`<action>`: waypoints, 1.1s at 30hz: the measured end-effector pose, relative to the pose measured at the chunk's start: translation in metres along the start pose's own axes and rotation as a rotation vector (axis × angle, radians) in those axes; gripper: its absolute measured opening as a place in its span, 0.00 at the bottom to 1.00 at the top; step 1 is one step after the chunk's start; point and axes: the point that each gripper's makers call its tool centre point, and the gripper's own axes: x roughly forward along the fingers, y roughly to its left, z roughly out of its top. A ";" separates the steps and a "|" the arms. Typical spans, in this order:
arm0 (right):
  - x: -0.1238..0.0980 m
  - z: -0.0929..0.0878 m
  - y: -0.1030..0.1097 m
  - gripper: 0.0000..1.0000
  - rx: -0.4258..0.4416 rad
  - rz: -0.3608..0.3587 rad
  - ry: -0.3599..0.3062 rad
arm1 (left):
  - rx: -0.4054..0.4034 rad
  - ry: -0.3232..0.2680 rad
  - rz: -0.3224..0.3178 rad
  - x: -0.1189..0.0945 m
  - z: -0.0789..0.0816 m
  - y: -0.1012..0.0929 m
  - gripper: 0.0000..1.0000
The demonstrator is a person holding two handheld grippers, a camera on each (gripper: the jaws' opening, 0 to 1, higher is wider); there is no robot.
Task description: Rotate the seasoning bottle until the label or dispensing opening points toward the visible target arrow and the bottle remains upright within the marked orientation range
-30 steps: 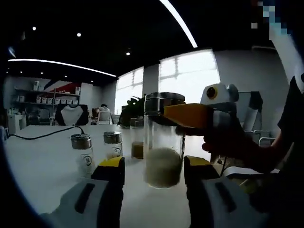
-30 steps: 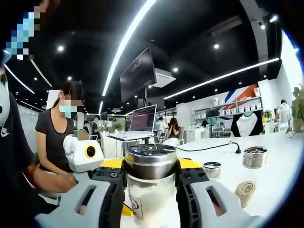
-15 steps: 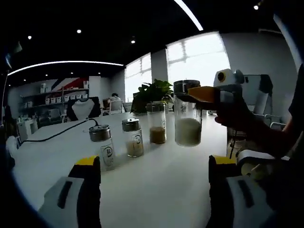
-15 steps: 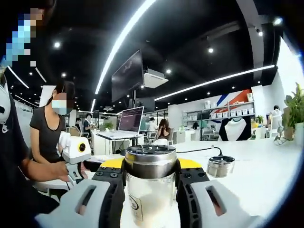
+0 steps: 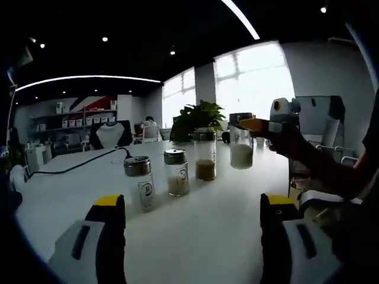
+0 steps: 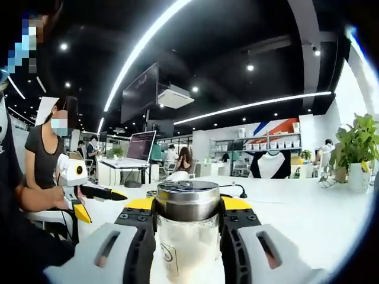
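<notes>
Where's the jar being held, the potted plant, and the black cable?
seasoning bottle [image 6: 187, 204]: right gripper view, on its metal lid.
potted plant [image 5: 198, 115]: left gripper view, on the leaves.
black cable [image 5: 89, 164]: left gripper view, mid-run on the table.

There are four seasoning bottles in the left gripper view: three stand in a row on the white table [image 5: 213, 225], namely the nearest bottle [image 5: 140, 183], the middle bottle [image 5: 176, 172] and the bottle with brown powder [image 5: 205, 155], and one bottle with white powder [image 5: 241, 148] is held in the right gripper [image 5: 253, 124]. There is one potted plant [image 5: 198, 116] and one black cable [image 5: 83, 166]. The left gripper [image 5: 189, 207] has two jaws with yellow tips. In the right gripper view I count one laptop [image 6: 141, 147] and one hanging screen [image 6: 140, 93].
</notes>
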 end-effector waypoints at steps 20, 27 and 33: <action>0.001 -0.024 -0.074 0.38 0.074 -0.063 0.044 | -0.021 -0.037 0.027 -0.012 0.012 0.013 1.00; 0.008 -0.031 -0.088 0.38 0.080 -0.059 0.070 | -0.045 -0.052 0.024 -0.013 0.016 0.016 1.00; 0.008 -0.037 -0.096 0.38 0.072 -0.046 0.089 | -0.039 -0.064 0.030 -0.013 0.020 0.018 1.00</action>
